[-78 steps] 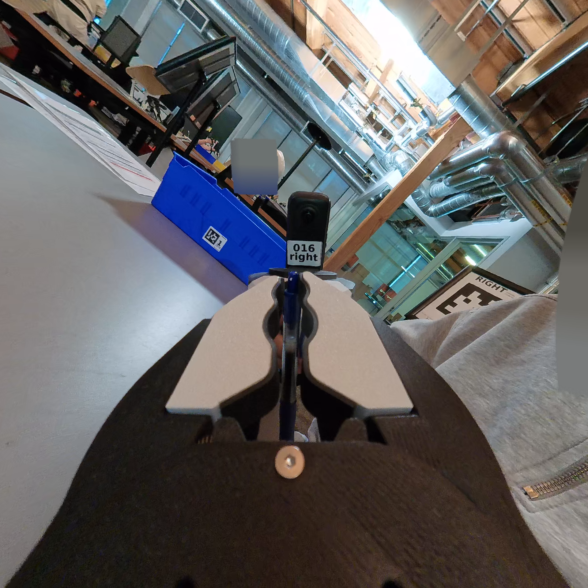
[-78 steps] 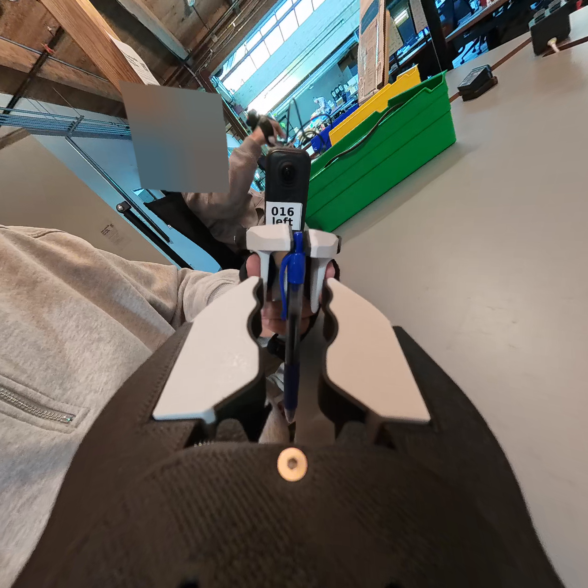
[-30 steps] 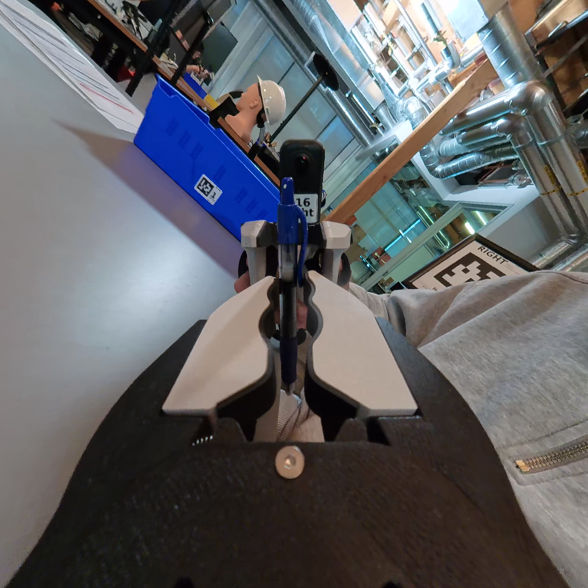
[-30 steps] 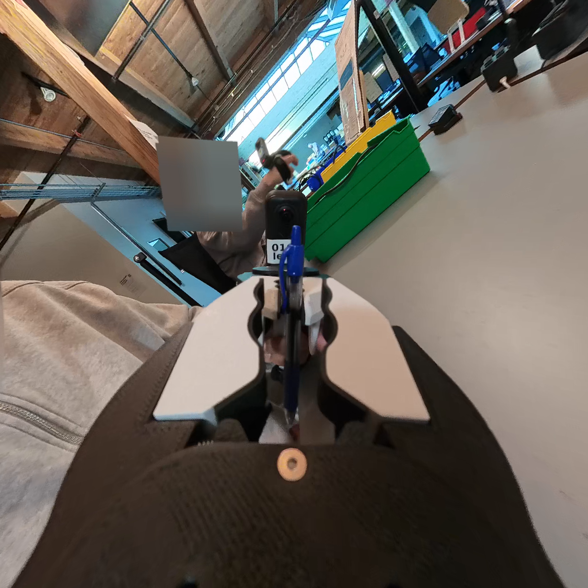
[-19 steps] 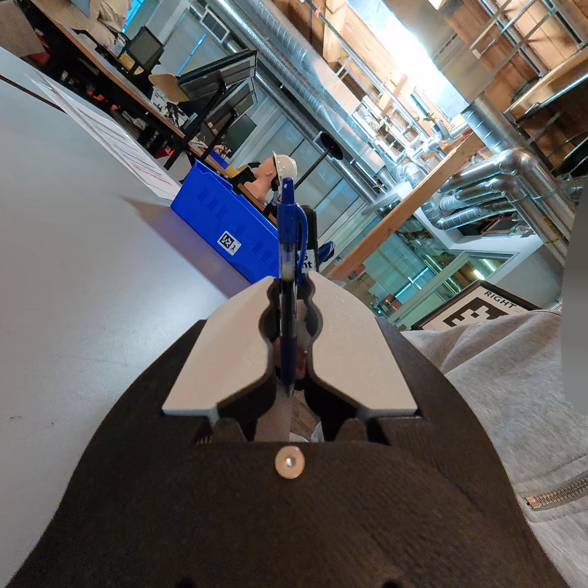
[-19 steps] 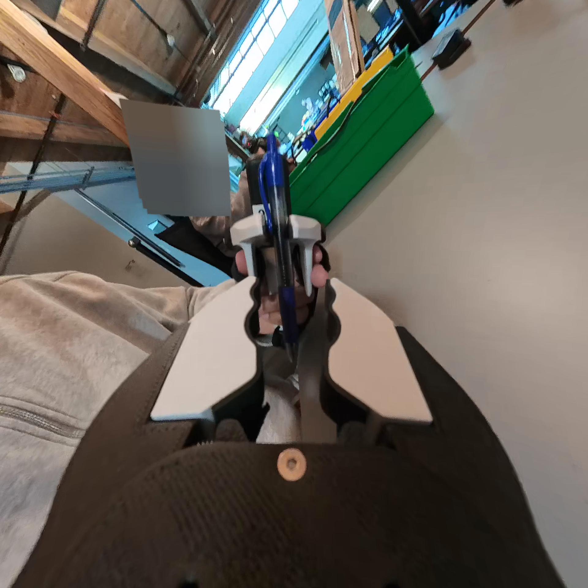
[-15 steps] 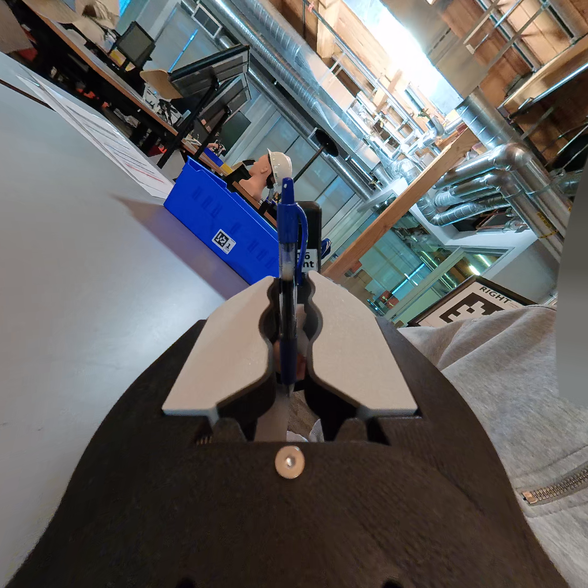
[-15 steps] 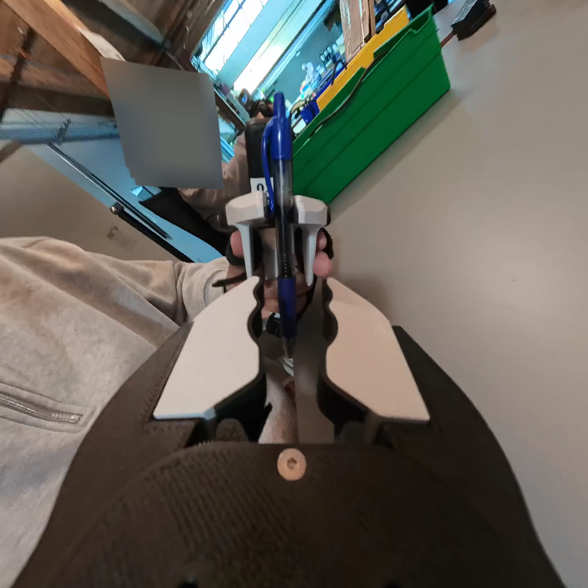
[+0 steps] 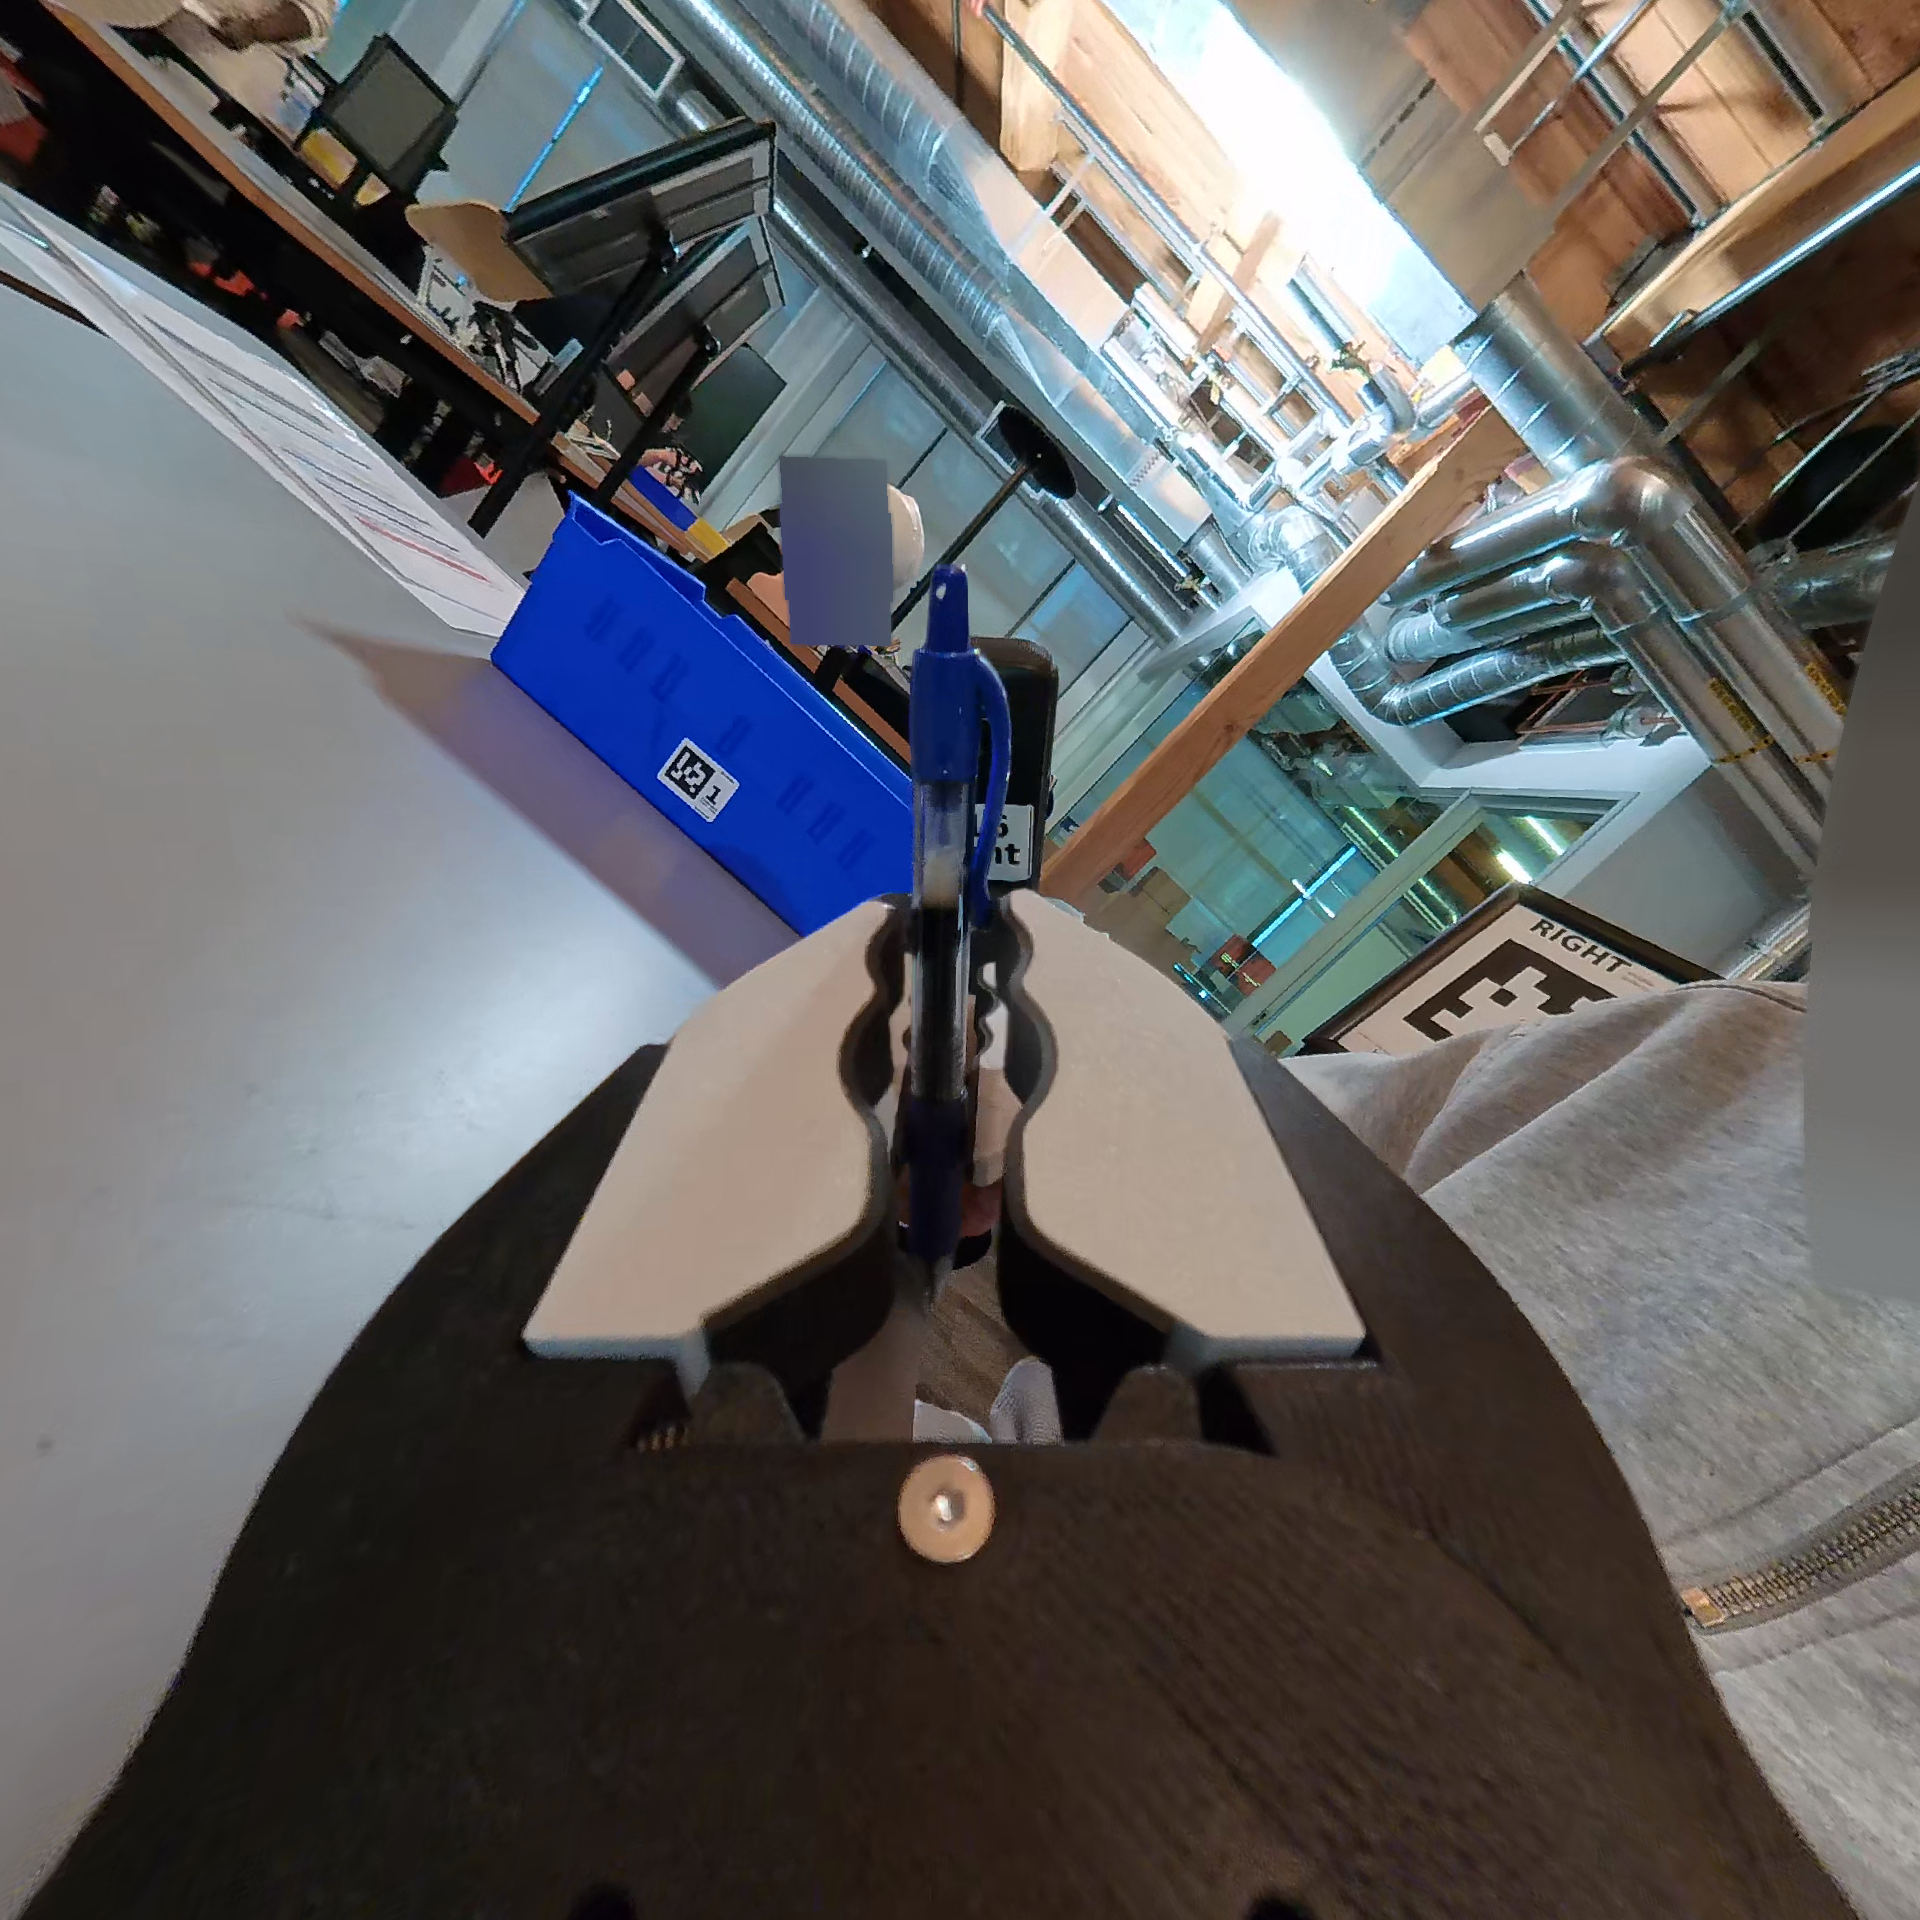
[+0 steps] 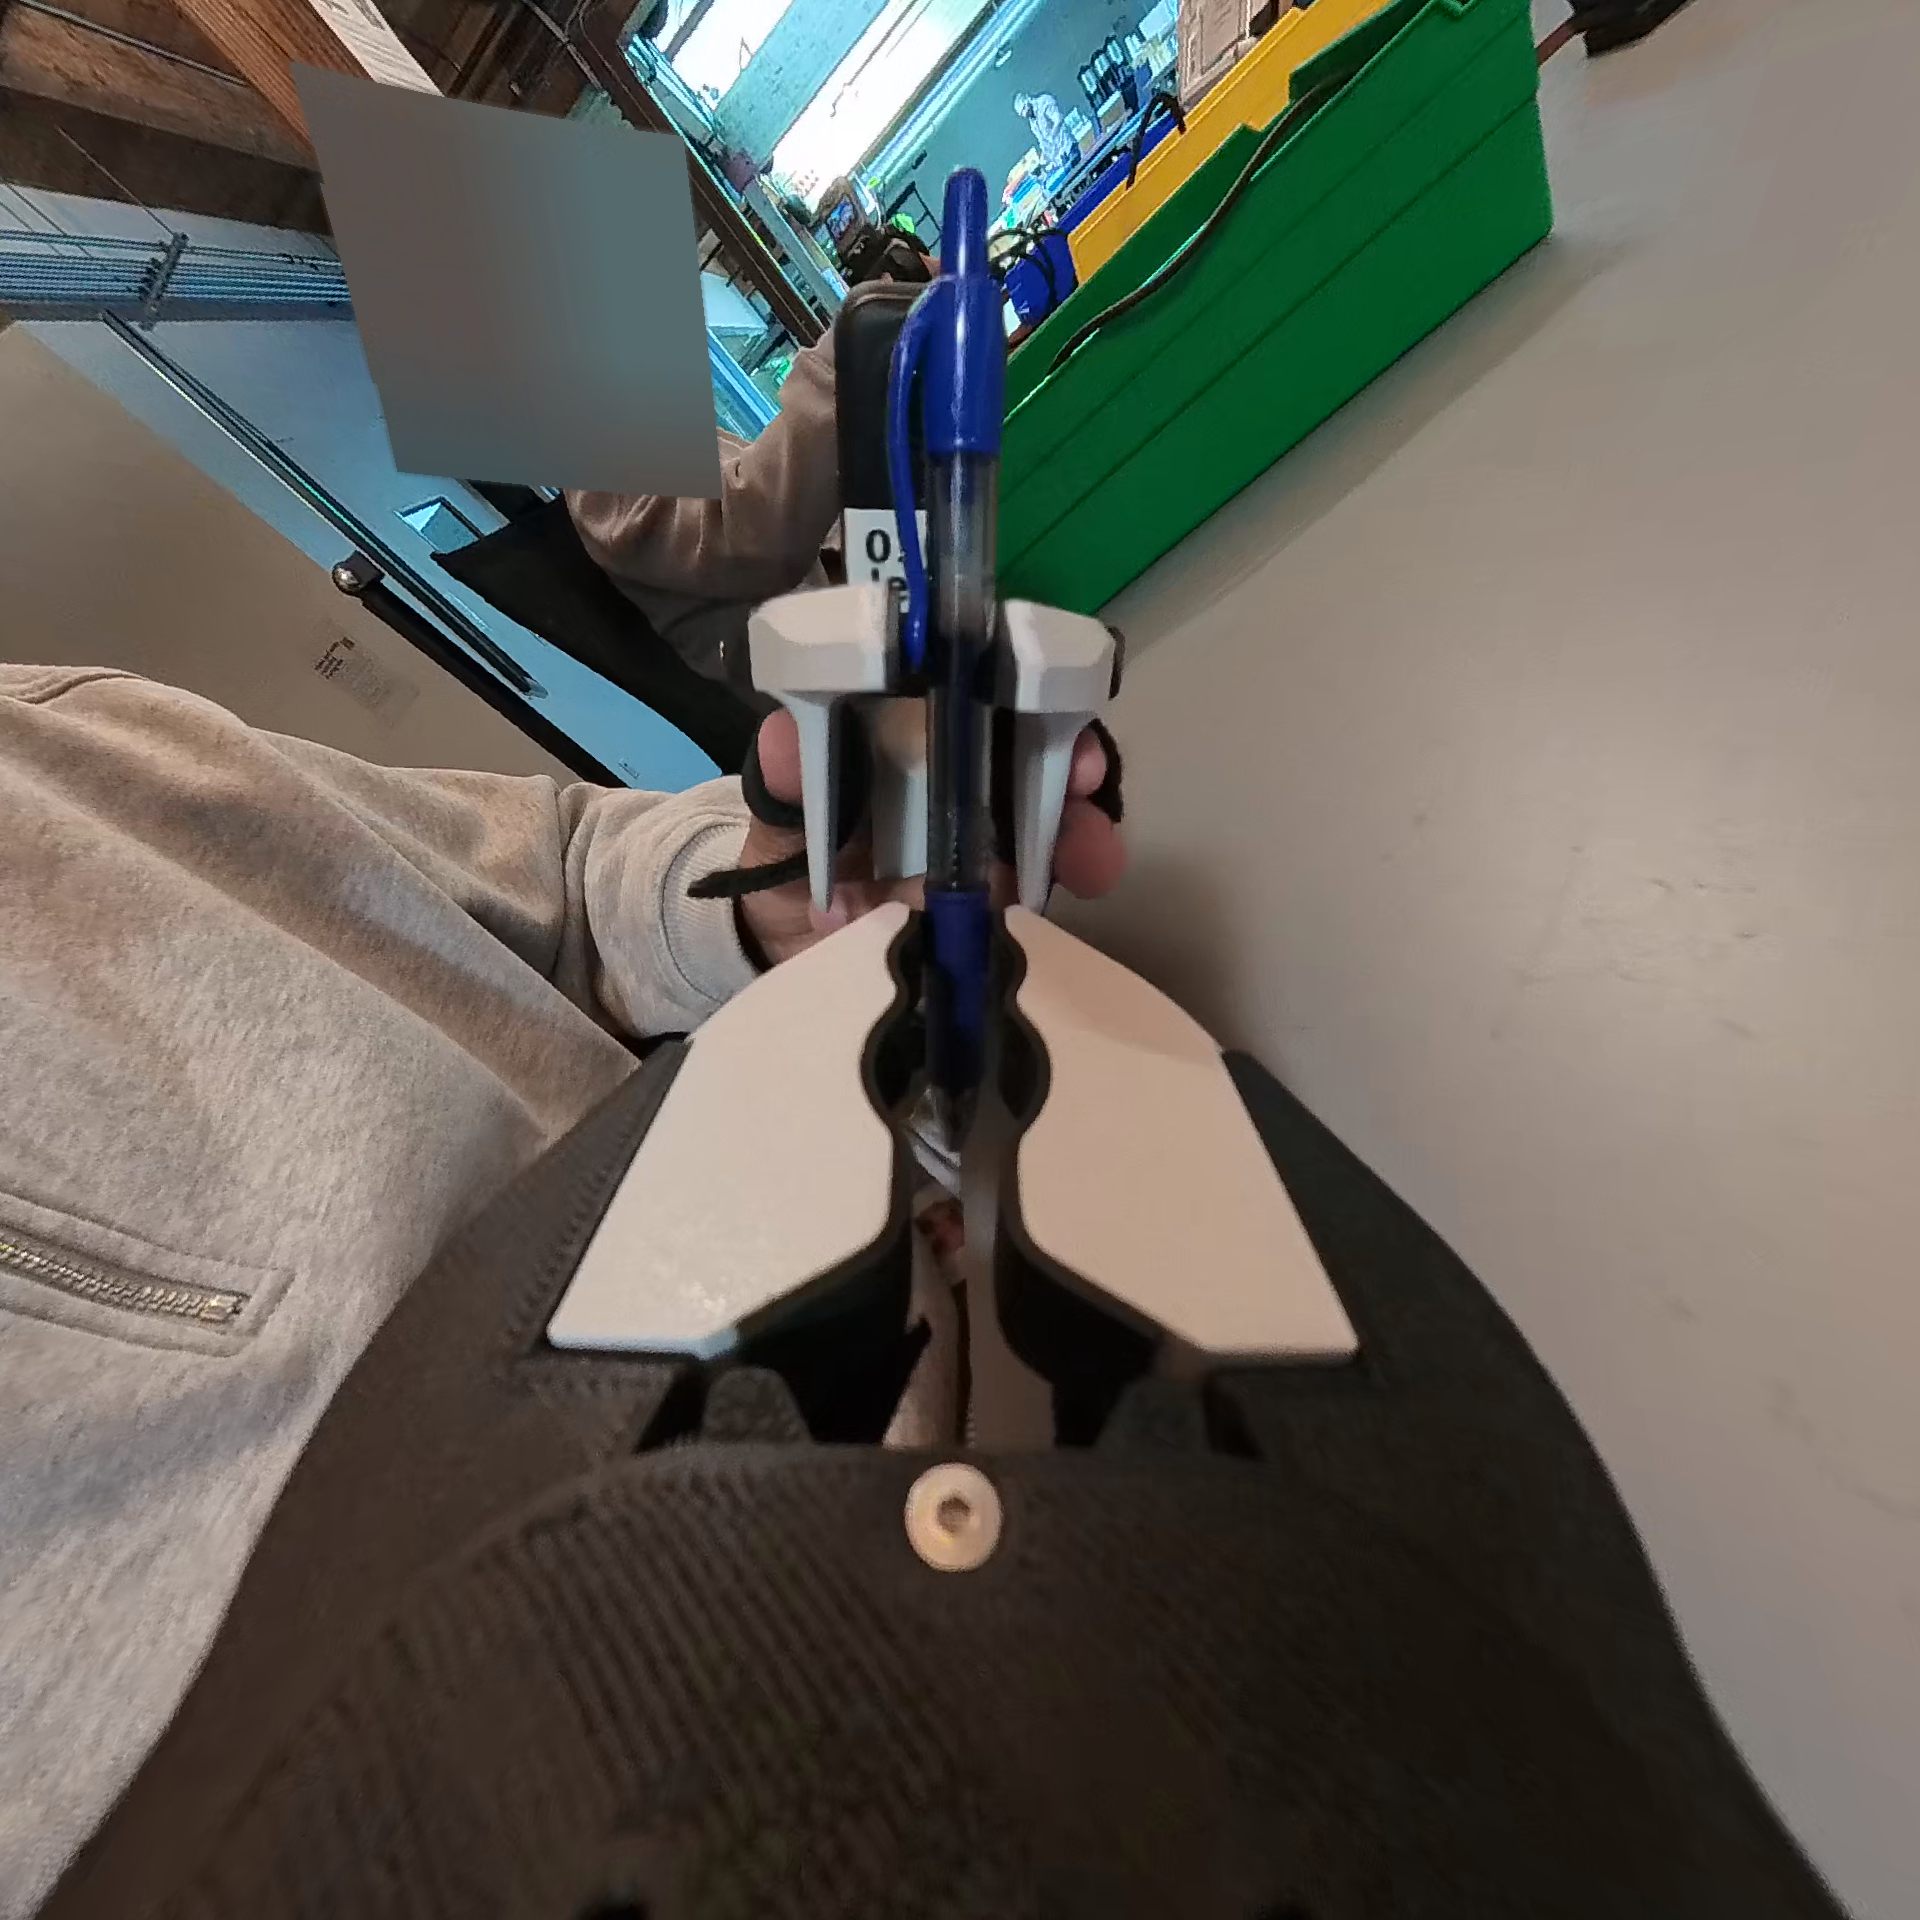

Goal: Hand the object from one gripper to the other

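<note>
A blue pen (image 9: 940,831) with a clear barrel stands upright between both grippers. My left gripper (image 9: 945,914) is shut on its barrel. In the right wrist view the pen (image 10: 961,520) passes through the left gripper (image 10: 940,665), clip end up. Its blue grip section sits between the tips of my right gripper (image 10: 958,920), which is shut on it. The two grippers face each other, tips almost touching. In the left wrist view only the right gripper's black camera (image 9: 1023,717) shows behind the pen.
A grey table (image 9: 260,935) lies to one side, also in the right wrist view (image 10: 1558,831). A blue bin (image 9: 644,686) and a paper sheet (image 9: 260,416) lie on it. A green bin (image 10: 1247,312) stands farther off. My grey sleeve (image 9: 1610,1195) is close by. There is about 5 cm between the tips of the two grippers.
My right gripper, open half a second ago, has moved up to the left gripper and closed on the pen's grip section. The left gripper still holds the pen.
</note>
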Demonstrator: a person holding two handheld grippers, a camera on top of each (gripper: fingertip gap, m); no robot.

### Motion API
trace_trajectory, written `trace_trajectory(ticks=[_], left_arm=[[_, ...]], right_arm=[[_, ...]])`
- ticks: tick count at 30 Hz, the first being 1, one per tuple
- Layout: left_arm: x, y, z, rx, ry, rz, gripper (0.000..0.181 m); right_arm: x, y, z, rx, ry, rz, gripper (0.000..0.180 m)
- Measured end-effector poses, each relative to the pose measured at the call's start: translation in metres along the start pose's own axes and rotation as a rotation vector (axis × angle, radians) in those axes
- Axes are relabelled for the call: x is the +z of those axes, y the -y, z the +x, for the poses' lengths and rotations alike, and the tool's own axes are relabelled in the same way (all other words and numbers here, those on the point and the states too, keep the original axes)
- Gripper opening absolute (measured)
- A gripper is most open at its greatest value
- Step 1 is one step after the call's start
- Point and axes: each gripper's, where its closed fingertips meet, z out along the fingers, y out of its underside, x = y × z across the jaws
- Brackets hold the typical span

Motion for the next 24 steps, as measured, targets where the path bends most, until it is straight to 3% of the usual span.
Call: trace_trajectory(ticks=[6,10,16,24], left_arm=[[0.003,-0.003,-0.003,0.005,0.029,-0.012,0.041],[0.004,-0.009,-0.008,-0.022,0.044,-0.04,0.043],[0.012,-0.034,-0.008,-0.1,0.014,-0.163,0.036],[0.018,-0.052,0.005,-0.067,-0.043,-0.26,0.021]], right_arm=[[-0.012,0.017,0.003,0.029,0.003,0.098,0.012],[-0.026,0.034,0.005,0.066,0.018,0.212,0.012],[-0.037,0.048,0.004,0.089,0.045,0.308,0.012],[-0.027,0.044,-0.008,0.007,0.058,0.278,0.012]])
